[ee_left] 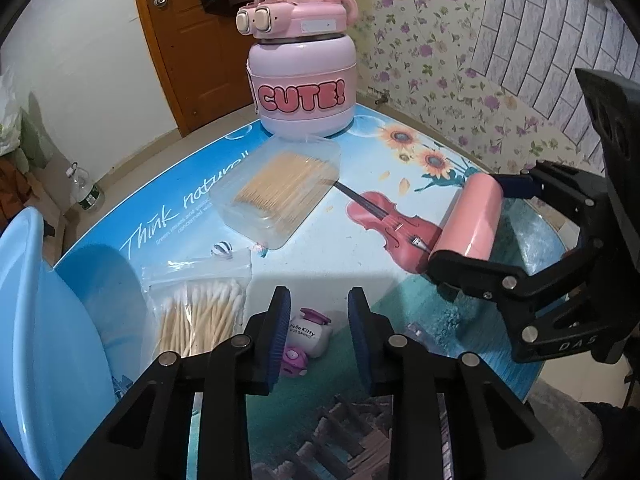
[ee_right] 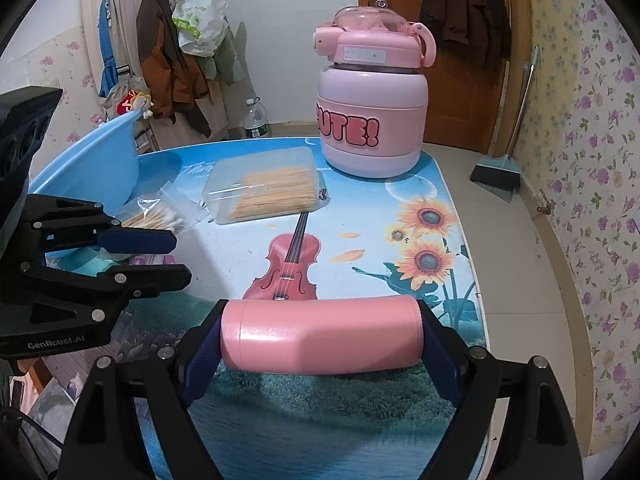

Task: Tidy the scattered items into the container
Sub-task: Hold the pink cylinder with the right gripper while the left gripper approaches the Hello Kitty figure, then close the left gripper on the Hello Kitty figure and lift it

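The right tongs (ee_right: 320, 344) are clamping the pink tube (ee_right: 320, 336) end to end, just above the worktop (ee_right: 360, 216). Held only by its ends, it could be slipping or rolling free on the way across to the basin (ee_left: 24, 320). The left tongs (ee_left: 318, 332) are standing narrowly apart around the small toy (ee_left: 310, 330), pads not visibly pressing; an off-centre squeeze risks squirting it toward the swab bag (ee_left: 200, 316). The two tongs, working close together, may be colliding.

We find the toothpick box (ee_left: 280, 196) ahead of the left gripper (ee_left: 318, 328), the jug (ee_left: 302, 68) behind it, the swab bag (ee_left: 200, 308) and basin (ee_left: 48, 320) leftward, a small toy (ee_left: 310, 332) between its fingers.
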The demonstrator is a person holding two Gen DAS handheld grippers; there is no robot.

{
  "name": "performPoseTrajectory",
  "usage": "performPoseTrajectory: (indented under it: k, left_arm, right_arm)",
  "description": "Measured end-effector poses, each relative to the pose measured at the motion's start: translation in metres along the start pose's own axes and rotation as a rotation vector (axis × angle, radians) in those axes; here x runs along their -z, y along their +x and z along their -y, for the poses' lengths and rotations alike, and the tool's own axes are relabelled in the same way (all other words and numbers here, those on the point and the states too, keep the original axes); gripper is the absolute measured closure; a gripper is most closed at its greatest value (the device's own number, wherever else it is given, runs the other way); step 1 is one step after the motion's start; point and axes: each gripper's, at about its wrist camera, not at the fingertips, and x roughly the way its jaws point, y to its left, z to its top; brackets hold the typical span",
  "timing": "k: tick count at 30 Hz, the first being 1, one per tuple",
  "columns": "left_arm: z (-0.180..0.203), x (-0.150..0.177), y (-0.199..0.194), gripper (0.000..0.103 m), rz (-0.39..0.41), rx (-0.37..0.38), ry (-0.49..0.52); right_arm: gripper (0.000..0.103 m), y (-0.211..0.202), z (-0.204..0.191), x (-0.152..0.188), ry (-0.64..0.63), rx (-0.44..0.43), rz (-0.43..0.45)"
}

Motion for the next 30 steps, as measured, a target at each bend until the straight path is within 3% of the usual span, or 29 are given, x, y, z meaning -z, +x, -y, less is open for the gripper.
performPoseTrajectory:
  k: [7, 18, 21, 25, 30]
  left_arm:
    - [0.003, 0.008, -0.005, 0.061, -0.015, -0.003, 0.018]
    - [0.003, 0.007, -0.002, 0.060, -0.024, -0.006, 0.003]
    - [0.003, 0.008, -0.002, 0.064, -0.019, 0.015, -0.015]
    - [0.005, 0.010, -0.003, 0.079, -0.012, 0.046, -0.028]
    - [0.008, 0.012, -0.005, 0.079, -0.002, 0.049, -0.026]
  right_arm:
    - [0.015, -0.001, 0.001, 0.001, 0.000, -0.006, 0.000]
    - [0.015, -0.001, 0.002, 0.002, -0.003, -0.006, -0.001]
    - [0.014, 0.000, 0.002, 0.002, -0.006, -0.007, -0.002]
    - [0.014, -0.001, 0.002, 0.003, -0.005, -0.008, 0.000]
    - [0.015, -0.002, 0.002, 0.004, -0.004, -0.006, 0.007]
